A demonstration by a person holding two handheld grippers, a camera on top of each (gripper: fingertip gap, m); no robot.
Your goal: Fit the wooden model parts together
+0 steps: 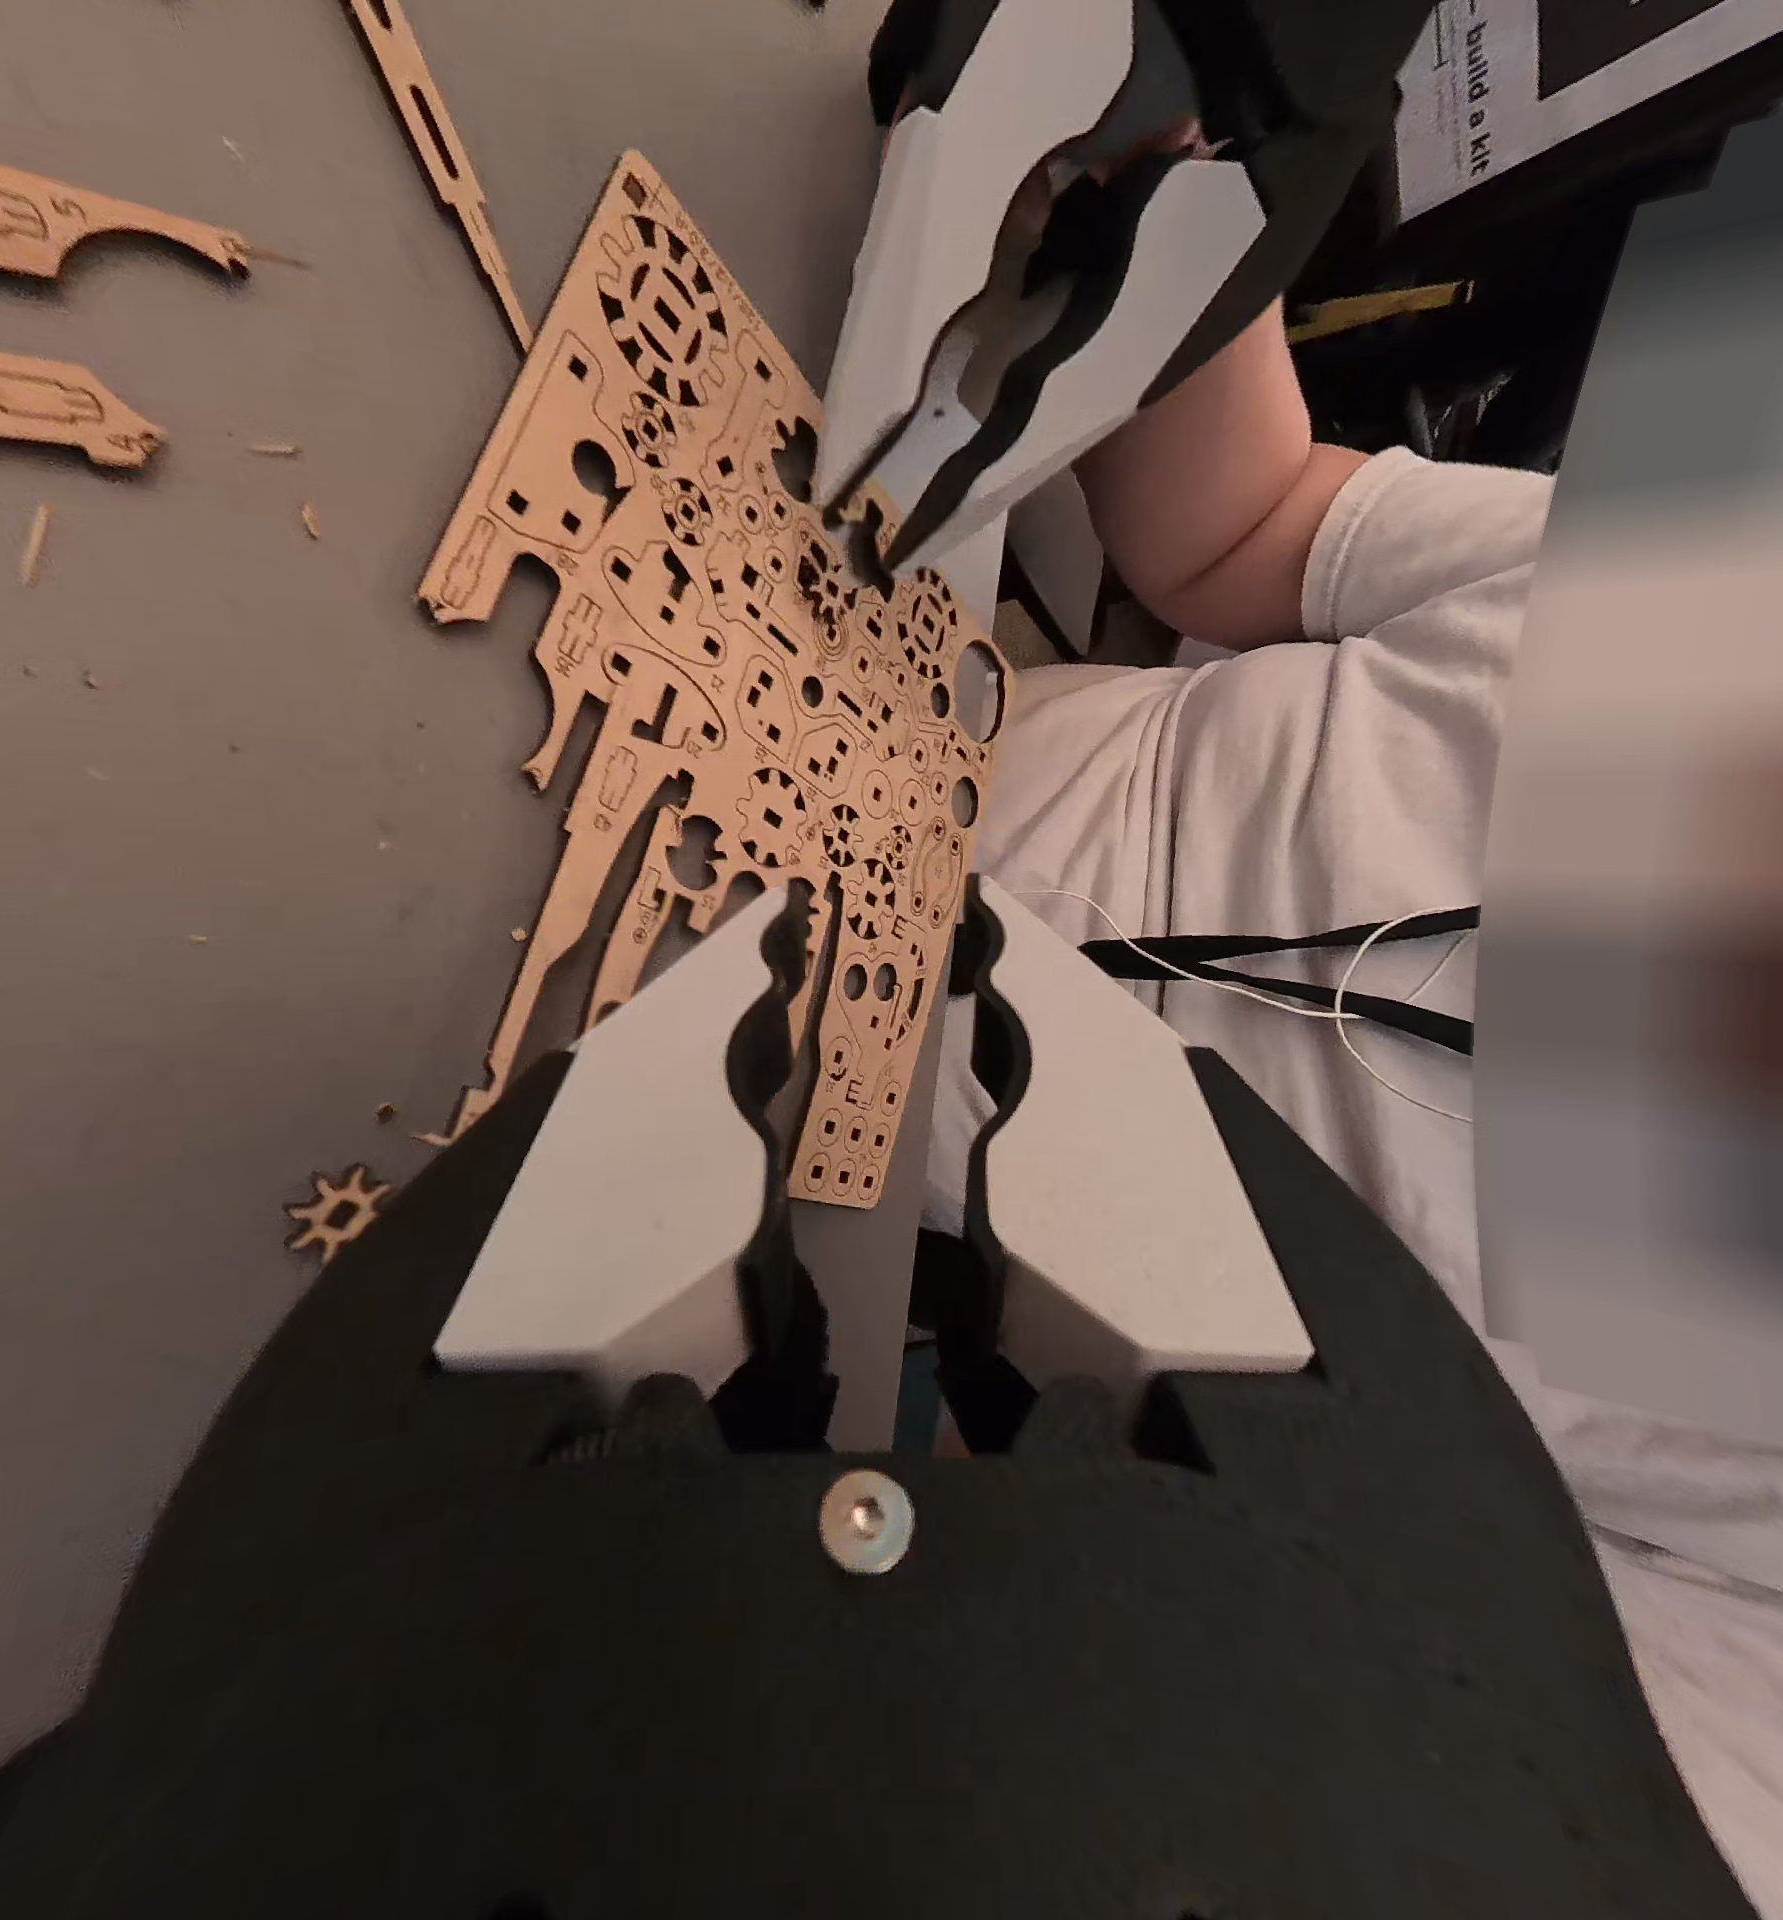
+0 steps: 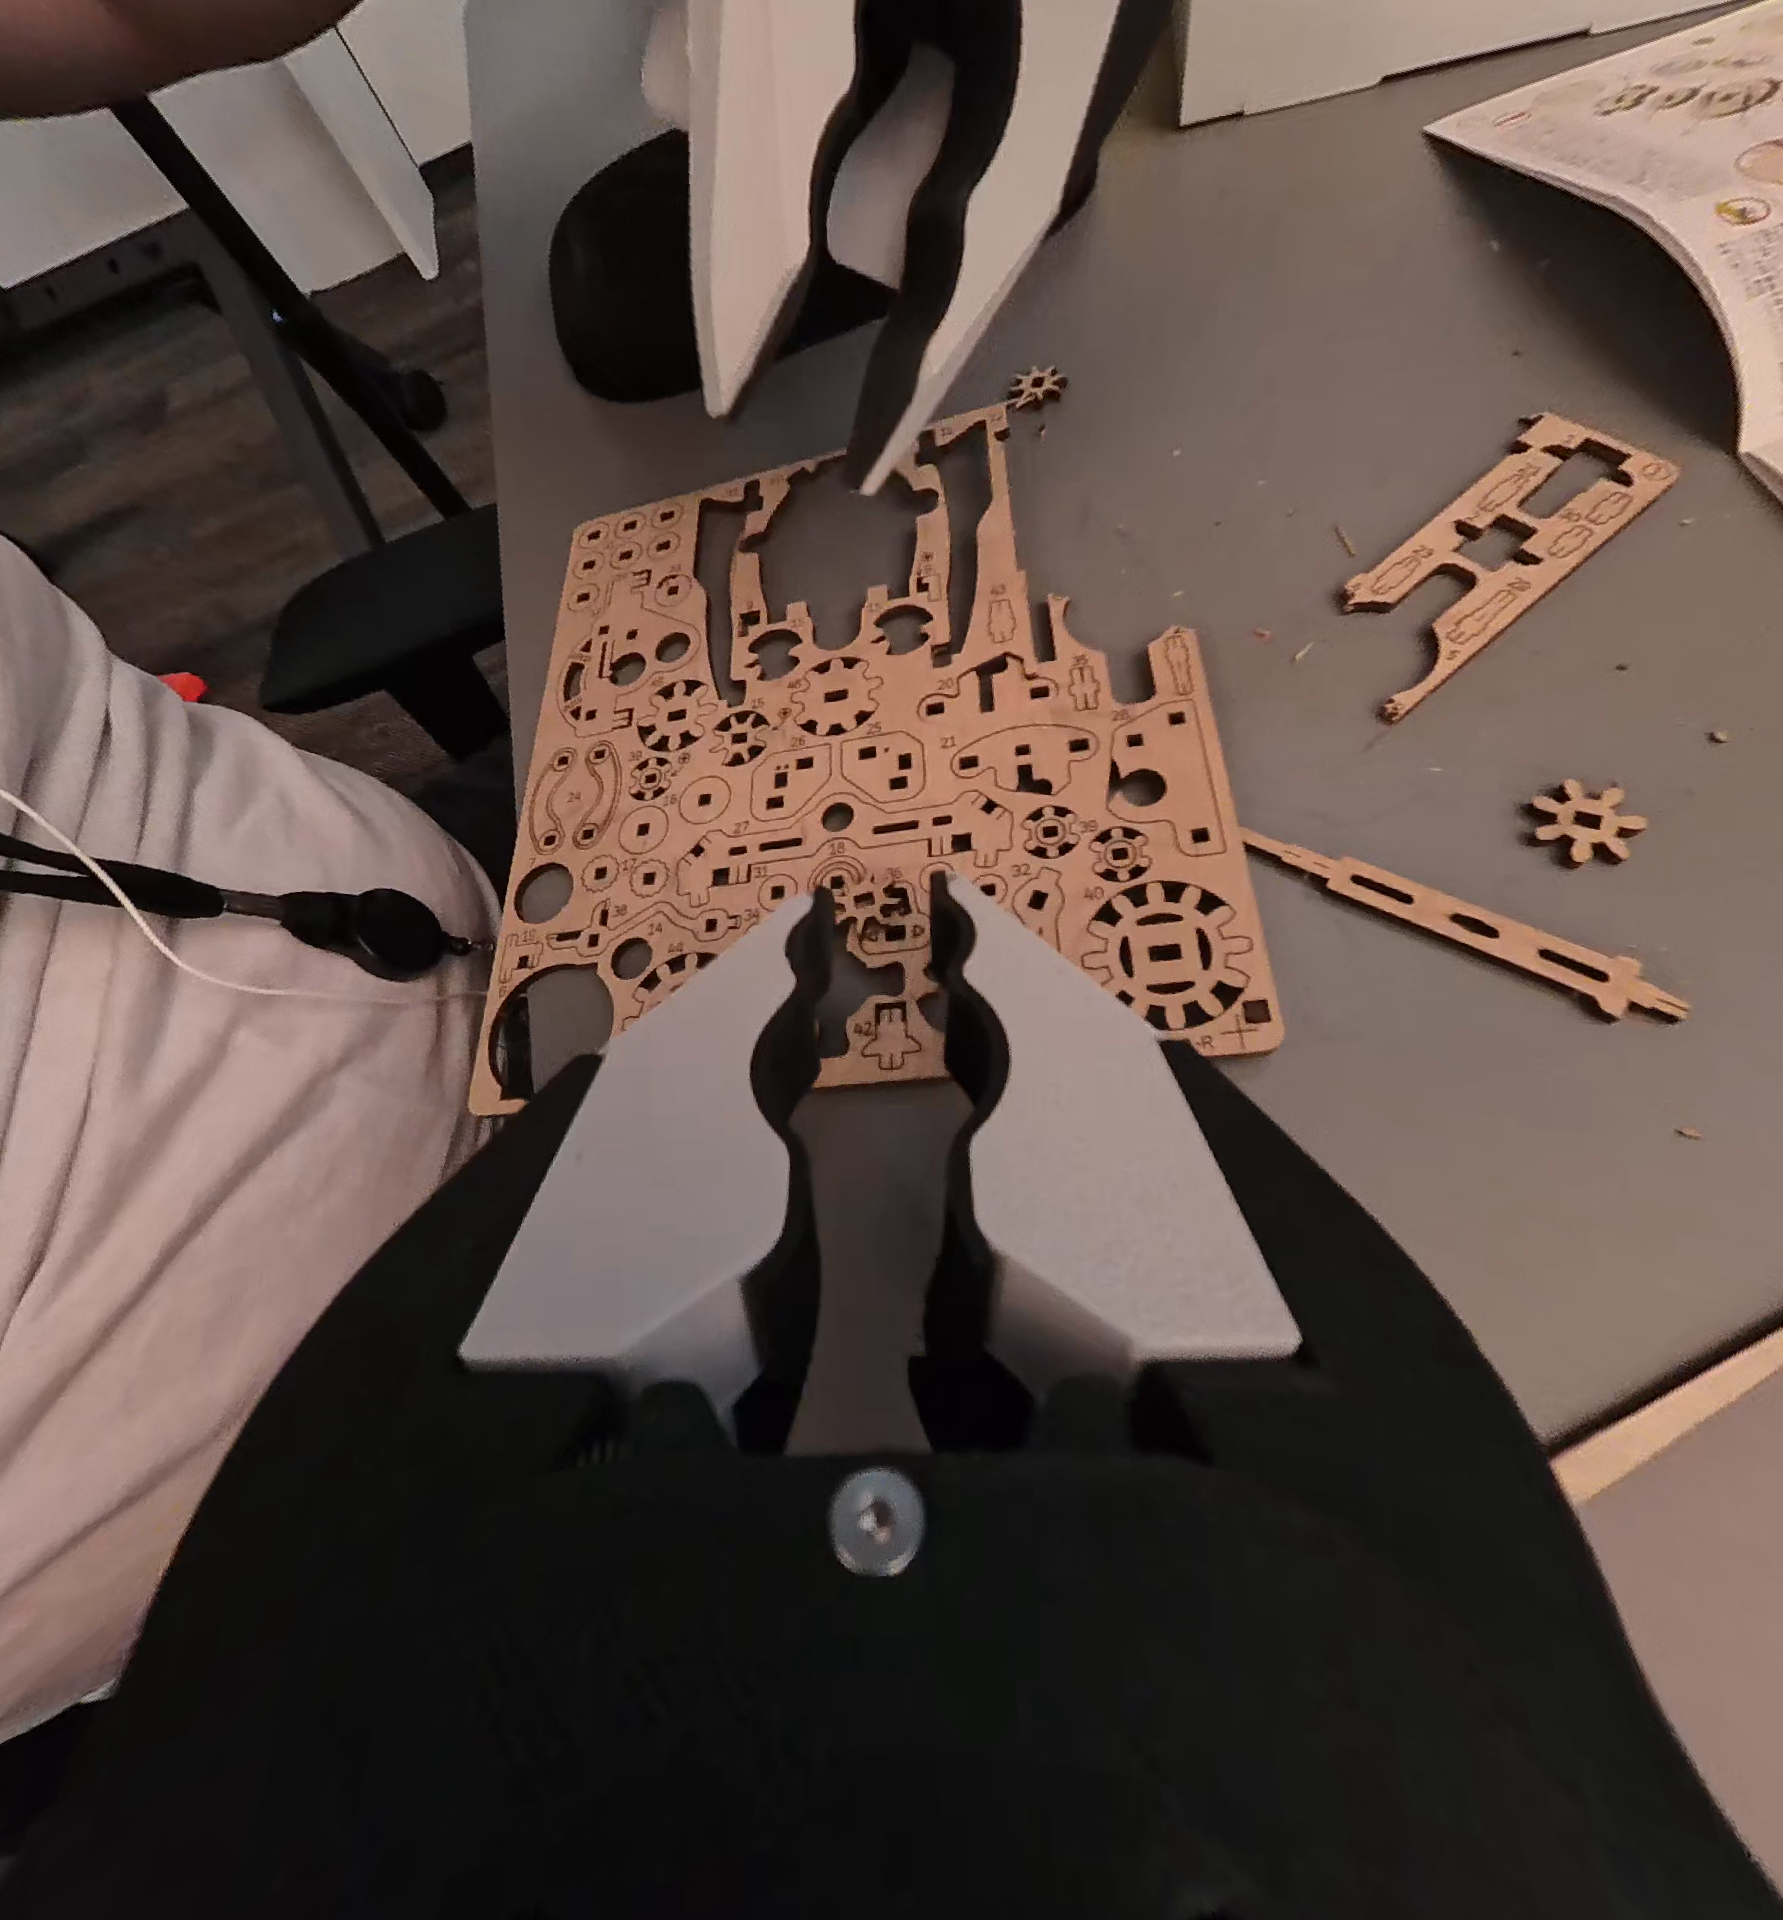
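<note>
A laser-cut wooden parts sheet (image 2: 970, 748) lies flat on the grey table (image 2: 1282, 343) near its edge; it also shows in the left wrist view (image 1: 658, 644). My right gripper (image 2: 879, 894) is open by a narrow gap, its tips down on the sheet's near part, either side of a small dark gear part (image 2: 871, 920). It appears at the top of the left wrist view (image 1: 866, 535). My left gripper (image 1: 882, 894) is open and empty over the sheet's opposite end; in the right wrist view (image 2: 871, 478) one fingertip rests at a cut-out.
Loose parts lie to the right: a slotted strip (image 2: 1458, 920), a gear (image 2: 1588, 826), a frame piece (image 2: 1510, 551), a small gear (image 2: 1038, 387). An open booklet (image 2: 1718, 229) is at the far right. A person in a white shirt (image 2: 139, 1039) sits at the table edge. Tip to tip, the grippers are about 9 cm apart. Between my right fingertips and the gear (image 2: 1588, 826) there is roughly 11 cm.
</note>
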